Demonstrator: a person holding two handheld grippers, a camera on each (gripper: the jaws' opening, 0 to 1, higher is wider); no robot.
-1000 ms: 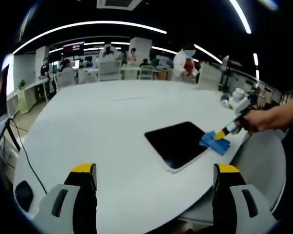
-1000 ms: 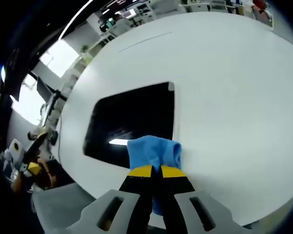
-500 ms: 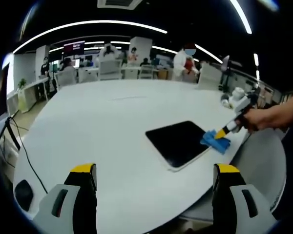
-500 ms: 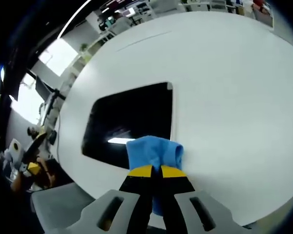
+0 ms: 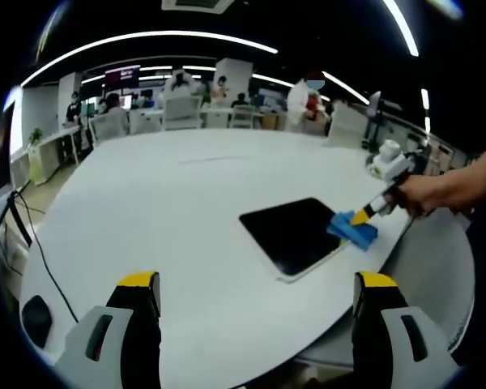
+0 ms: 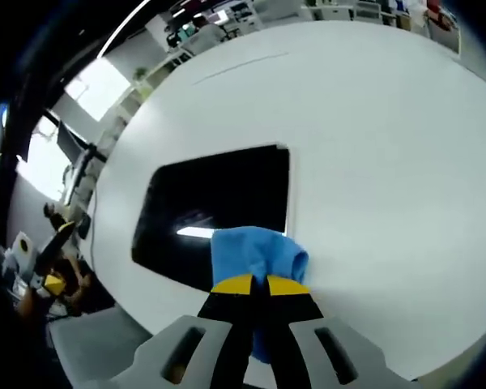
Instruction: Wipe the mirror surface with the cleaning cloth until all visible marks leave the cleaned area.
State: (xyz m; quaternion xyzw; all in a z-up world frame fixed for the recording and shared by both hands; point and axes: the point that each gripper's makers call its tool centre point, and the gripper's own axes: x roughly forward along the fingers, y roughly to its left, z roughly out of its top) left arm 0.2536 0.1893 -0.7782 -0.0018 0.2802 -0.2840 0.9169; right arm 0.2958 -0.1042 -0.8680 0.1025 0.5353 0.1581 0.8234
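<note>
Pinching the soft blue cleaning cloth (image 6: 257, 254) in my right gripper (image 6: 252, 284) at the fragile mirror's (image 6: 219, 203) edge; left gripper (image 5: 255, 281) spread wide.

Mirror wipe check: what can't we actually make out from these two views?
- Marks on the mirror: its surface reads as plain dark, too small in the left gripper view, glare streak in the right gripper view.
- Mirror corner under the cloth: covered by the cloth.
- Cloth's lower part: hidden behind the right claw, right gripper view.
- Left claw: bases cut off by the bottom edge.
</note>
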